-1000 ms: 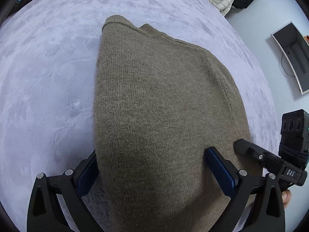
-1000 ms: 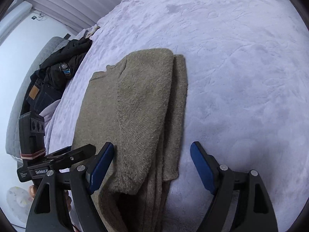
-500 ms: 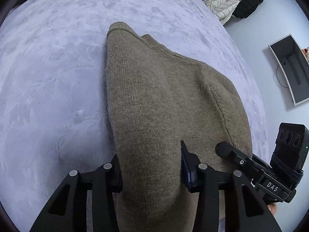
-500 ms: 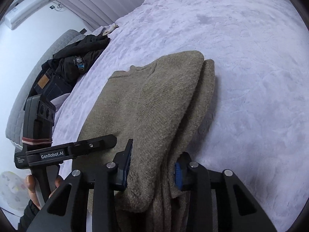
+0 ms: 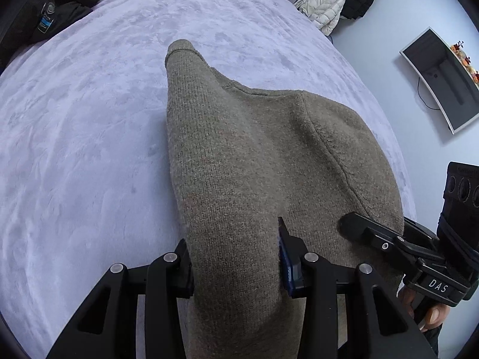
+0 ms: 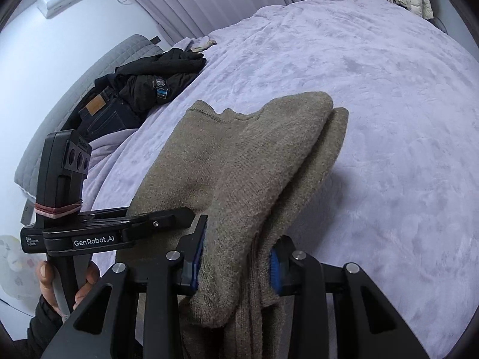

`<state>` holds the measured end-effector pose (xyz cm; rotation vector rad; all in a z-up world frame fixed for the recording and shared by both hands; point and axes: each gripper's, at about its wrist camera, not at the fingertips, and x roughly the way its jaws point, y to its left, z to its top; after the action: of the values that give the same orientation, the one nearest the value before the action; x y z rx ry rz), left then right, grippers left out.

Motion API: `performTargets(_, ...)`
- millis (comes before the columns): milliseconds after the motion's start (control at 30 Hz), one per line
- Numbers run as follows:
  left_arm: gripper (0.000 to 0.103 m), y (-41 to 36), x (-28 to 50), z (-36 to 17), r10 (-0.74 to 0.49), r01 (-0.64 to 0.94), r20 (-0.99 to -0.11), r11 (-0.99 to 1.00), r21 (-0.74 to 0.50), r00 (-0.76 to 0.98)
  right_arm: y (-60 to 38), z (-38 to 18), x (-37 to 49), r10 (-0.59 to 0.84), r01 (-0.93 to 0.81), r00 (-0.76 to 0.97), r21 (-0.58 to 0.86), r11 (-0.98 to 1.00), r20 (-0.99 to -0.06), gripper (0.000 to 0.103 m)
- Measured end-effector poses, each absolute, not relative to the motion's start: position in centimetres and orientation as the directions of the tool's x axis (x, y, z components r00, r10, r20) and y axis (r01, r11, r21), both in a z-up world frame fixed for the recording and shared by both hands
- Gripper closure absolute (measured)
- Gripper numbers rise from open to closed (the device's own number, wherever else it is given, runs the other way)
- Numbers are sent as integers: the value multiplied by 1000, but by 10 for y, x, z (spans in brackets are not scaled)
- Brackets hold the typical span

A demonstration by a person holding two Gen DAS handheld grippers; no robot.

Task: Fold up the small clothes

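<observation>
Sweater (image 5: 254, 161) on purple bed (image 5: 89, 149), near hem bunched up. Left gripper (image 5: 236, 264) and right gripper (image 6: 236, 264) just clamped it. Thick floppy knit, we'd keep hem corners.

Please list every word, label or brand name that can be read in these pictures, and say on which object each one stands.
"GenRobot.AI": on the side of the left gripper, seen from the right wrist.
"DAS": on the body of the right gripper, seen from the left wrist.
Small three-line print beside "GenRobot.AI": too small to read surely.
Blue patch on the black jacket: unreadable.
Tan patch on the jeans: no legible text.
</observation>
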<state>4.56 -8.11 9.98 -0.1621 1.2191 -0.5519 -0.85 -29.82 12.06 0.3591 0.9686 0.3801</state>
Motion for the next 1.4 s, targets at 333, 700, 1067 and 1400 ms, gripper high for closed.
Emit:
performTargets(333,60,-60,-28,98,-480,332,-838,859,-389,260,-272,122,-76,473,-178,487,447,877,-734,66)
performTargets(700,60,-46,-50,72,-487,330,-829,858,-394,274,-255,101,-103,472,-202,475,429,880,-743,66)
performTargets(1067,20,-9,-51,36,-547,246,-796,835,-493,261,-295,46,-94,480,-69,439,504,861,-760,31)
performTargets(1400,20,-28,-126,114,-547,555,-744,780,-288,383,-279,122,-156,431,-331,579,284,900,-692,31)
